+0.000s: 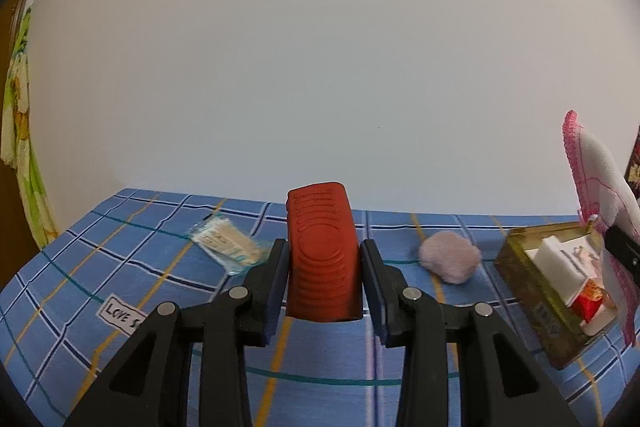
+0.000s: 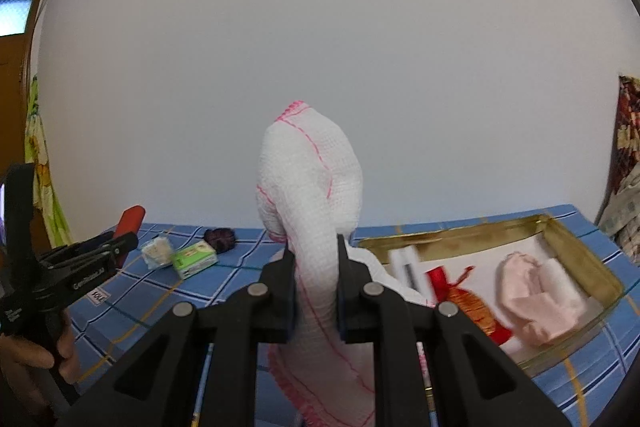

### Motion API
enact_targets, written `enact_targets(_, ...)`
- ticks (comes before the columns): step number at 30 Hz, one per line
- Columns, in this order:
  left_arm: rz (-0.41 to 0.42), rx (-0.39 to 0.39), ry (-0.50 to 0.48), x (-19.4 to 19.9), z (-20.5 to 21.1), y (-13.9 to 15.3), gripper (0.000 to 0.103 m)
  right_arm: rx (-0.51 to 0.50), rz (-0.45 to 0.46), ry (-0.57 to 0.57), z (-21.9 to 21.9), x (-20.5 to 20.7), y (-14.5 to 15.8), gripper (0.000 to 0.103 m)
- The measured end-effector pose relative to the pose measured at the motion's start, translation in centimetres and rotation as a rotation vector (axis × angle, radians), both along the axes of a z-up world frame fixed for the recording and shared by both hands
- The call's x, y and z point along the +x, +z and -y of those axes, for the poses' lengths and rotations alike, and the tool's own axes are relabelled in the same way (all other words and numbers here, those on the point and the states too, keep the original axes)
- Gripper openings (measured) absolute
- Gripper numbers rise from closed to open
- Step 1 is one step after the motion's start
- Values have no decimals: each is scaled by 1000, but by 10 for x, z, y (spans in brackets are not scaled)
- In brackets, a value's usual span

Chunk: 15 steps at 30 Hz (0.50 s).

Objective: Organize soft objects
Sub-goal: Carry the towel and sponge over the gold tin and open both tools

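red sponge [image 1: 323, 259] clamped in left hand-held gripper [image 1: 325, 267]; right hand-held gripper [image 2: 314, 271] pinches white cloth [image 2: 310, 187]

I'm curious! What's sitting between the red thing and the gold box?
A fuzzy pink puff lies between the red block and gold box, in the left wrist view.

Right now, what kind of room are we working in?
Probably a home room: a blue plaid cloth covers the work surface against a plain white wall, with floral fabric hanging beside a brown wooden door.
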State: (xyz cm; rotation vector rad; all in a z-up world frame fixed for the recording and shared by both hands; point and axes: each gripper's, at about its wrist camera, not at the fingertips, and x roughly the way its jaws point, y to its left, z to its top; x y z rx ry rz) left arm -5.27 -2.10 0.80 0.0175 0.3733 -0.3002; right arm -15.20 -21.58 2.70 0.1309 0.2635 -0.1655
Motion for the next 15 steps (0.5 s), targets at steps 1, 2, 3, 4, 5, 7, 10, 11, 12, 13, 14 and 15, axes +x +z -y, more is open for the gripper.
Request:
enact_targets(1, 0, -4, -9, -2, 3, 1, 39, -5, 5, -15, 5, -3, 1, 15)
enact_targets(2, 0, -8, -20, -3, 7, 1, 39, -4, 8, -23, 9, -5, 2, 15)
enact_targets(3, 1, -11, -33, -6, 13, 2, 39, -1, 10, -34, 13, -5, 3, 15)
enact_targets(4, 3, -12, -42, -8, 18, 3, 39, 2, 11, -50, 20, -8, 3, 15)
enact_targets(5, 6, -12, -52, -11, 23, 4, 39, 2, 11, -60, 25, -9, 4, 15)
enact_targets(7, 11, -12, -75, -15, 34, 6, 39, 0, 9, -87, 36, -13, 5, 15)
enact_targets(10, 19, -12, -109, -21, 52, 10, 39, -6, 14, -129, 56, -19, 5, 15)
enact_targets(11, 20, -14, -122, -23, 58, 11, 39, -8, 17, -142, 62, -21, 6, 15)
enact_targets(12, 21, -14, -137, -25, 66, 12, 39, -11, 18, -156, 68, -23, 6, 15)
enact_targets(13, 21, -13, -151, -27, 73, 13, 39, -14, 18, -172, 75, -25, 6, 15)
enact_targets(14, 21, -13, -164, -29, 79, 13, 39, -13, 18, -186, 85, -26, 5, 15)
enact_targets(15, 21, -13, -173, -31, 84, 14, 39, -10, 17, -198, 91, -28, 5, 15)
